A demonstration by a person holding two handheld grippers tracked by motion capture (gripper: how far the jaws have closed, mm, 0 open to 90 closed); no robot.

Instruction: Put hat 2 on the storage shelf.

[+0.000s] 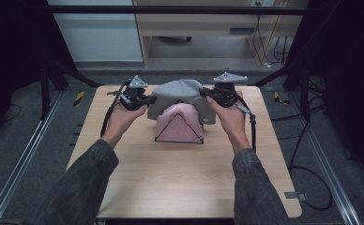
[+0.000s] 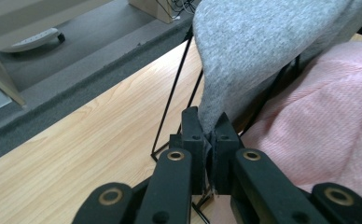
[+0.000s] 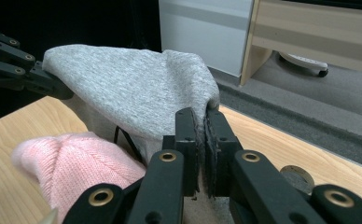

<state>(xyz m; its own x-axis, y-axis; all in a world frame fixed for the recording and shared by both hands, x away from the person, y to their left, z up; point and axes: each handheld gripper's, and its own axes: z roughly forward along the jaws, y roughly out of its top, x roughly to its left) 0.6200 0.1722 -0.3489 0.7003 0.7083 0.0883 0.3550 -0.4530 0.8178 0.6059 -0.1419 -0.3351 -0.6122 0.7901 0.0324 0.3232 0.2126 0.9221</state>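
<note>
presently, findings as follows:

left jaws: closed on the hem of the grey beanie (image 2: 258, 51), fabric pinched between the pads, seen in the left gripper view.
right jaws: closed on the opposite hem edge of the same beanie, cloth caught between the pads, seen in the right gripper view.
left gripper (image 1: 148, 99): at the beanie's left side, held in the left hand (image 1: 124, 117).
right gripper (image 1: 203, 93): at the beanie's right side, held in the right hand (image 1: 231, 117).
grey beanie position: stretched between the two grippers, lifted above the far middle of the table (image 1: 180, 183), crown pointing away from the person.
pink beanie (image 1: 180, 123): seated on a black wire stand (image 1: 178, 129), just in front of and below the grey one, partly overlapped by it.
key relation: grey beanie's opening spans side to side between the jaws; a second wire frame visible under it in the left gripper view; judged that lowering the hem straight down over that frame is the likely next step, both hands equally near.
markings: small light tag on the grey beanie's right lower edge, too small to read; no other writing legible.
</note>
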